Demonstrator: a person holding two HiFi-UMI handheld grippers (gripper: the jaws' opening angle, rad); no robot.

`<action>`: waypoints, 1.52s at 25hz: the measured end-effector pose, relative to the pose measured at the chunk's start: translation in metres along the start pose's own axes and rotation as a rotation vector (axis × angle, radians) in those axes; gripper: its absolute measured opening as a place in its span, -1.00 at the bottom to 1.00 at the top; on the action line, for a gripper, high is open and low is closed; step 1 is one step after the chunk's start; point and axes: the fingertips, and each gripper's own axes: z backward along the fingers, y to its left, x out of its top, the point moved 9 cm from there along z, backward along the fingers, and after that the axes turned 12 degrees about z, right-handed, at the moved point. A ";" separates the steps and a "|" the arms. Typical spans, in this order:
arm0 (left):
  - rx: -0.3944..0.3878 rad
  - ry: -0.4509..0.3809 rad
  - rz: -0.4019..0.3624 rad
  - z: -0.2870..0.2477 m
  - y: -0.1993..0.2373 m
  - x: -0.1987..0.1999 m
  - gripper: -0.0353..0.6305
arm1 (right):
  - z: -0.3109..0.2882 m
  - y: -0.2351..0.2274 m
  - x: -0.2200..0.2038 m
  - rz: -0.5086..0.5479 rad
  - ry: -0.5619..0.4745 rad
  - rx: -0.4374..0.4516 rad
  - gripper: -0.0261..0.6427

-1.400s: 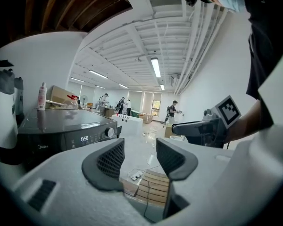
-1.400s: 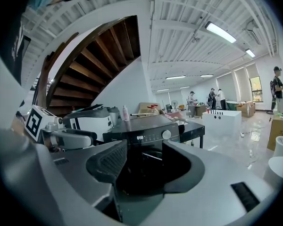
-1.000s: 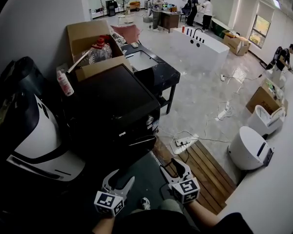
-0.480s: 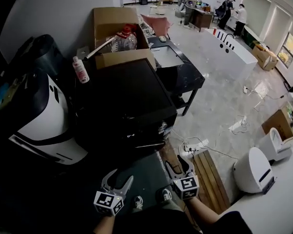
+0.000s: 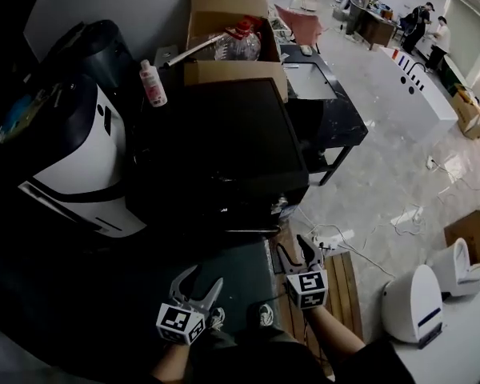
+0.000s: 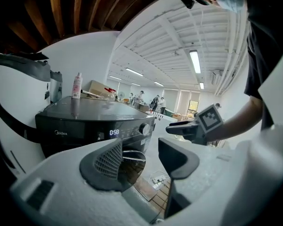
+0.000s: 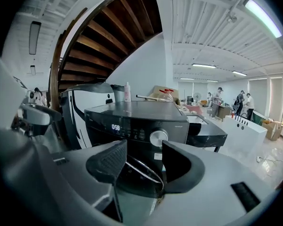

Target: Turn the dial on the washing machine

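L gripper and R gripper, head view: both low in frame, in front of the washing machine, well apart from its front edge, tips toward it. R is off the machine's right front corner, L nearer its centre. Dark mat lies btwn grippers and machine front. Wooden slats run to the right of it. Left of machine: white appliance, close alongside; contact cannot be told. Behind machine: cardboard box. Bottle stands at rear left of the top. Right of machine: black table, then open floor w/ power strip.

L gripper view: jaws apart, moderate gap, nothing btwn pads, holding nothing. Machine front is ahead w/ clear air before it. Dial sits at the right end of the control panel, near the right front edge, w/ the lit display left of it. R gripper shows right of the machine, short of the dial, not touching.

R gripper view: jaws roughly half open, empty. Dial shows just above the gap btwn jaws, apart from both pads. Door rim below the dial shows btwn the jaws.
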 end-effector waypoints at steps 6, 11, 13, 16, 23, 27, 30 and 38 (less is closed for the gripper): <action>0.048 -0.024 0.020 -0.009 -0.001 -0.012 -0.21 | -0.039 -0.017 0.001 0.066 -0.004 0.023 -0.24; 0.081 -0.034 0.036 -0.010 0.001 -0.023 -0.22 | -0.069 -0.024 0.001 0.105 0.001 -0.003 -0.17; 0.091 -0.036 0.036 -0.012 0.002 -0.026 -0.23 | -0.080 -0.026 -0.001 0.118 0.008 -0.022 -0.17; 0.105 -0.043 0.042 -0.012 0.006 -0.030 -0.24 | -0.095 -0.024 -0.007 0.189 0.033 -0.046 -0.16; 0.120 -0.043 0.059 -0.009 0.017 -0.042 -0.25 | -0.119 -0.022 -0.019 0.309 0.034 -0.141 -0.08; 0.139 -0.045 0.094 -0.007 0.021 -0.057 -0.29 | -0.126 -0.021 -0.022 0.368 0.012 -0.161 -0.09; 0.136 -0.036 0.105 -0.006 0.022 -0.064 -0.29 | -0.131 -0.017 -0.021 0.411 0.004 -0.179 -0.07; 0.128 -0.035 0.118 -0.001 0.028 -0.081 -0.29 | -0.140 -0.013 -0.024 0.416 0.025 -0.224 -0.07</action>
